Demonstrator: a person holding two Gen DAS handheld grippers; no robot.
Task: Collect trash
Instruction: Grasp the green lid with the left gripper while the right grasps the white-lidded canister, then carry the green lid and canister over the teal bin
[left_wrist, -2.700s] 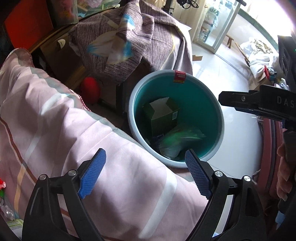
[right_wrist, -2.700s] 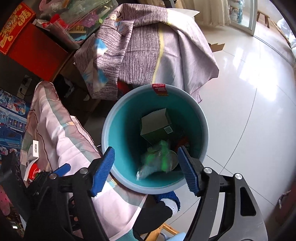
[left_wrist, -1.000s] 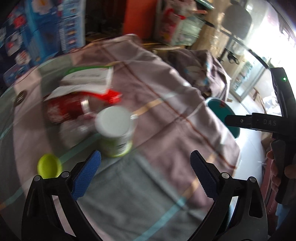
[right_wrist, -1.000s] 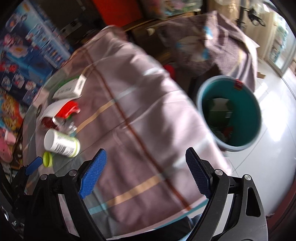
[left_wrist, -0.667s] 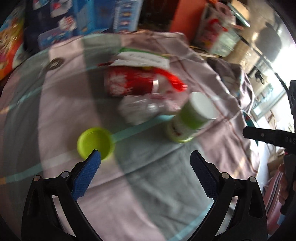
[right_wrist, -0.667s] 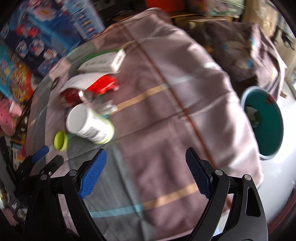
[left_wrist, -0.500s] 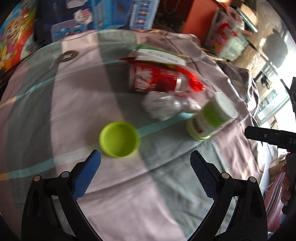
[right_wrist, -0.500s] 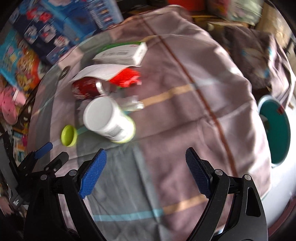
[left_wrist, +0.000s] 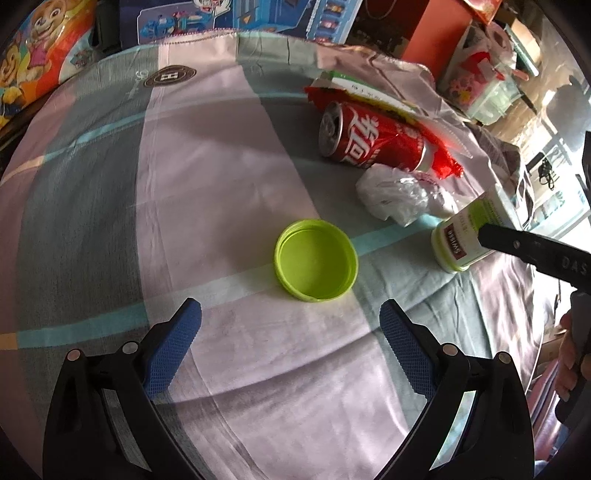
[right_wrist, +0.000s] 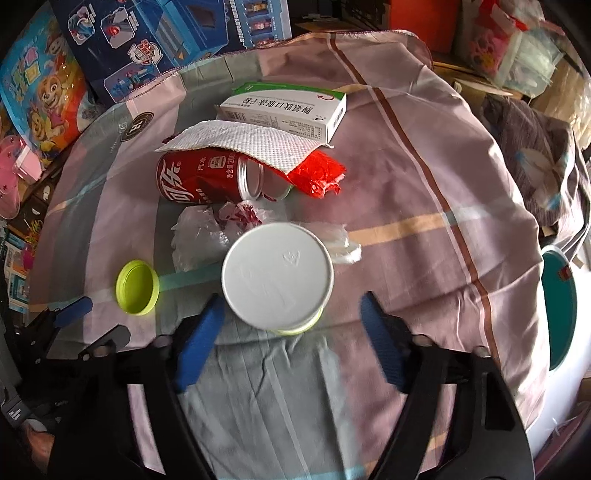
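both claws swung from bin to surface — next pickup | left claw wide open, empty, over green lid | right claw closing, nothing gripped — white bottle between jaws

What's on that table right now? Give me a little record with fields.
surface: striped cloth
lid: green, lying open side up, ahead of left gripper
bottle: white, upright, ahead of right gripper, whose jaws are closing, nothing between them yet
can: red, on its side
also: paper towel, box, red wrapper, plastic bag
bin: teal, off the table edge
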